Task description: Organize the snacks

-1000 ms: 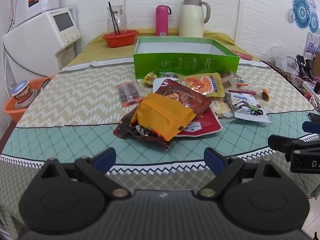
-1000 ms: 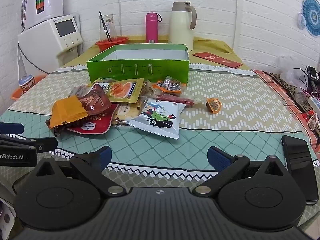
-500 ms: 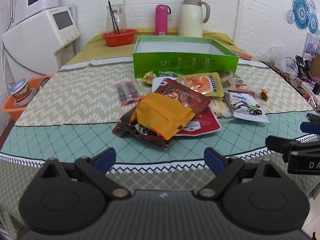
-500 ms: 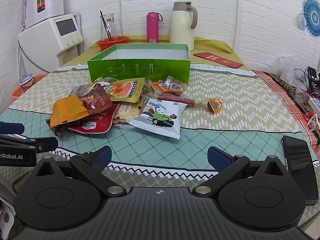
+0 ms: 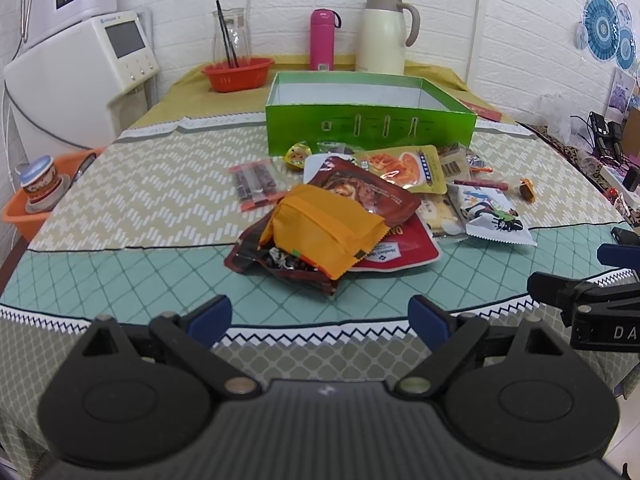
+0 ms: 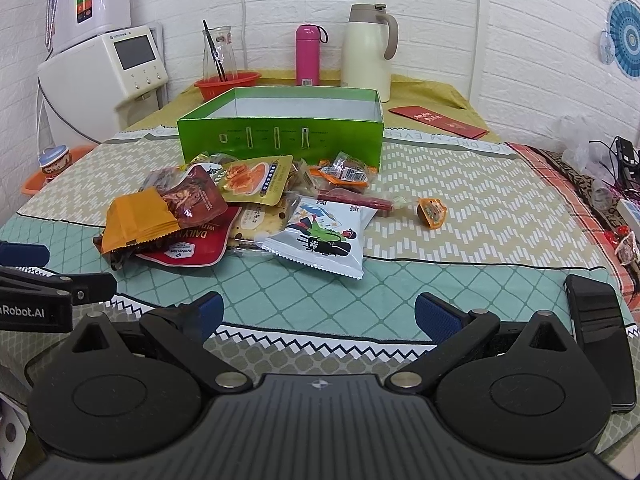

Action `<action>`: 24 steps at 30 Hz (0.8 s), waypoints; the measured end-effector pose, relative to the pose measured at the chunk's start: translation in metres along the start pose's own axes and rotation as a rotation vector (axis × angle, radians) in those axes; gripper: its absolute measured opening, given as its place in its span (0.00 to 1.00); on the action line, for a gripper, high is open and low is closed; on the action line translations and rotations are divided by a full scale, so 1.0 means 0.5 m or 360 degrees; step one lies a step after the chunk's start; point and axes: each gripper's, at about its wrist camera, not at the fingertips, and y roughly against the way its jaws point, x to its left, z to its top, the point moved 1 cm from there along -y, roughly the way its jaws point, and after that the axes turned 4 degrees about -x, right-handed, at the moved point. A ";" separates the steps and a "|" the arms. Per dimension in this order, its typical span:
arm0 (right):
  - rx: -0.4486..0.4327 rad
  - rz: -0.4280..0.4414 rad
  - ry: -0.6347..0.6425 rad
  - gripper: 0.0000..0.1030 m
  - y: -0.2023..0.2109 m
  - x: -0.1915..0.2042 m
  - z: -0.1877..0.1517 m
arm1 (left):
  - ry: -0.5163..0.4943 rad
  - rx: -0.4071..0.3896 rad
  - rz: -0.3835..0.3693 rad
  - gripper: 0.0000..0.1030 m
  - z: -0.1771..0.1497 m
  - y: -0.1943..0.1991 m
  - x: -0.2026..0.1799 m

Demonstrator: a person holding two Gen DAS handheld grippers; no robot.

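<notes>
A pile of snack packets lies mid-table in front of an empty green box [image 5: 372, 130], also in the right wrist view [image 6: 280, 136]. On top is an orange packet [image 5: 324, 230] [image 6: 134, 218], over a brown pouch [image 5: 364, 192] and a red pouch [image 6: 188, 246]. A white cartoon packet [image 5: 494, 216] [image 6: 324, 236] lies on the right side of the pile. A small orange candy [image 6: 432, 211] lies apart. My left gripper [image 5: 320, 318] is open and empty at the table's near edge. My right gripper [image 6: 318, 316] is open and empty, to its right.
A black phone [image 6: 600, 332] lies at the near right edge. A thermos jug [image 5: 384, 34], pink bottle [image 5: 322, 40], red bowl [image 5: 238, 74] and red envelope [image 6: 438, 122] sit at the back. A white appliance [image 5: 80, 80] and orange basin [image 5: 36, 208] stand left.
Both grippers have drifted slightly; the scene sits a little differently in each view. Nothing on the table has moved.
</notes>
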 end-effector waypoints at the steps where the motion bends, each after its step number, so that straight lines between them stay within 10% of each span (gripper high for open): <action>1: 0.0000 0.0000 0.0001 1.00 -0.001 0.000 0.000 | 0.0000 0.0000 0.0001 0.87 0.000 0.000 0.000; 24: 0.0000 -0.0003 0.0038 1.00 -0.004 0.007 0.000 | 0.0025 0.0021 -0.0027 0.87 0.001 -0.005 0.009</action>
